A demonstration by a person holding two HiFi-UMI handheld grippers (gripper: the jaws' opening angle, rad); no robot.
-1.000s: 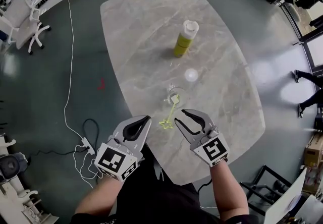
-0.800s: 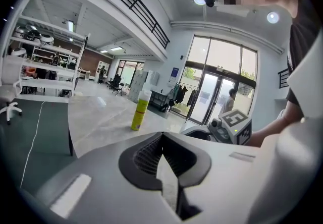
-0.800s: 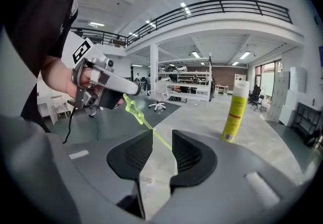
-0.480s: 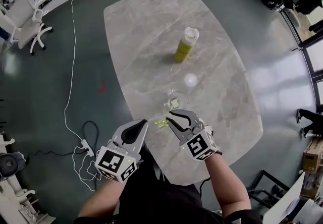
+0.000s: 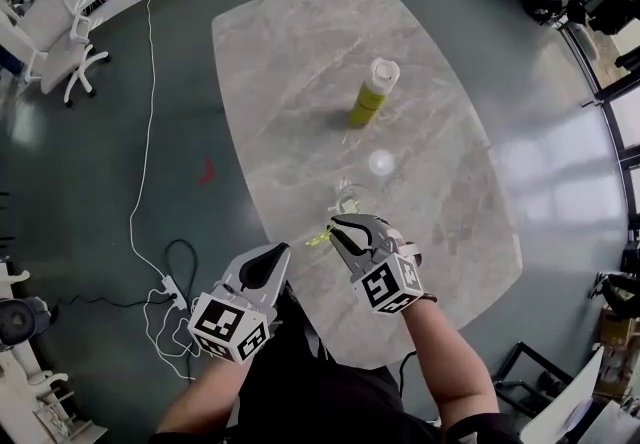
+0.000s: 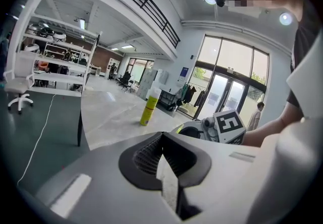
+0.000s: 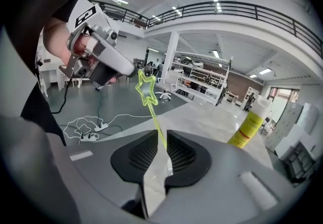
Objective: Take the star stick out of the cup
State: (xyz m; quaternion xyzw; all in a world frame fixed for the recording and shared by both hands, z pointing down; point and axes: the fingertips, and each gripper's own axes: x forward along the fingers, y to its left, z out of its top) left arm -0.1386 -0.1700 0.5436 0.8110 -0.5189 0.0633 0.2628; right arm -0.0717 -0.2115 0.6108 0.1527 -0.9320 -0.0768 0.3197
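Observation:
A thin yellow-green star stick [image 5: 318,237] leans out of a small clear cup [image 5: 352,200] on the marble table [image 5: 300,52], star end towards me. My right gripper [image 5: 338,228] sits just in front of the cup. Its jaws have just been closing, and the stick's shaft is pinched between the pads. In the right gripper view the star stick [image 7: 146,88] rises straight up out of my right gripper [image 7: 160,140]. My left gripper [image 5: 278,252] hangs shut and empty at the table's near edge, left of the star. It shows again in the left gripper view [image 6: 161,137].
A yellow bottle with a white cap [image 5: 372,92] stands upright further back on the table. A white cable [image 5: 150,232] and a power strip lie on the floor to the left. Office chairs [image 5: 60,52] stand at the far left.
My right gripper has moved left and down to the stick, rolled, and gone from wide open to closed round the shaft. The left gripper has hardly moved.

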